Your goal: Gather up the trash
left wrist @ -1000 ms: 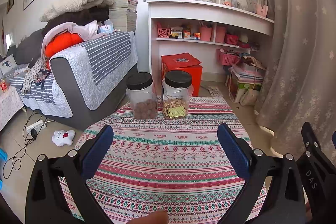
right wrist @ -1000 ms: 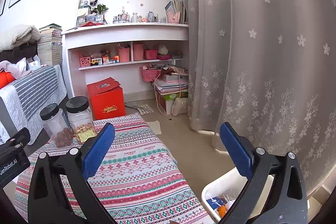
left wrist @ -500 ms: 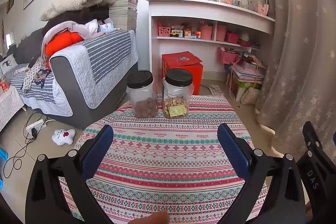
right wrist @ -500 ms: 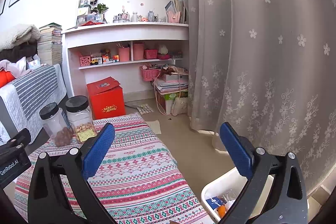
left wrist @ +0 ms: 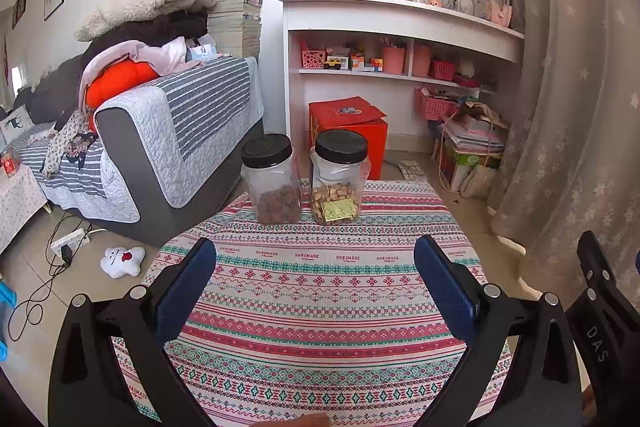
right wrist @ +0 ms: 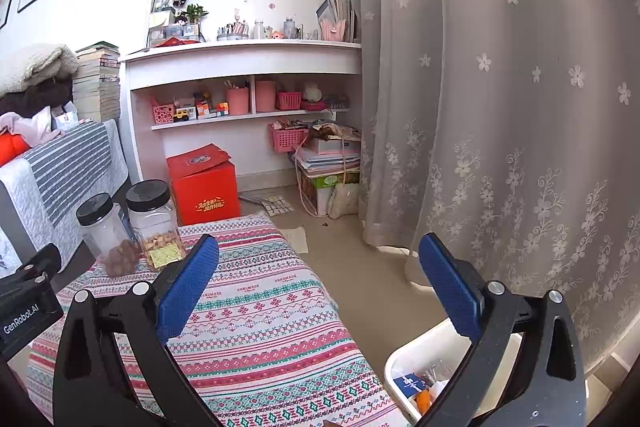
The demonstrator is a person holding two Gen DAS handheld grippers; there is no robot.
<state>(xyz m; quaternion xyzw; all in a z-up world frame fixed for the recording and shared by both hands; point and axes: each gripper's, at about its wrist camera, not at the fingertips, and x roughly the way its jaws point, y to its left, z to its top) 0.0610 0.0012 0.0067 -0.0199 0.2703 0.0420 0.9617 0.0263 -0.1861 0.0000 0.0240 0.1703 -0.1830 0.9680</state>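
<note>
My left gripper (left wrist: 316,259) is open and empty above a table with a striped patterned cloth (left wrist: 320,291). My right gripper (right wrist: 320,259) is open and empty, held over the table's right edge. A white trash bin (right wrist: 424,359) stands on the floor at the lower right of the right wrist view, with wrappers inside. It sits partly behind my right gripper's right finger. No loose trash shows on the cloth.
Two clear jars with black lids (left wrist: 272,179) (left wrist: 340,179) stand at the table's far edge, also in the right wrist view (right wrist: 154,223). Behind are a grey sofa (left wrist: 160,147), a red box (left wrist: 348,123), white shelves (left wrist: 400,27) and a floral curtain (right wrist: 500,107).
</note>
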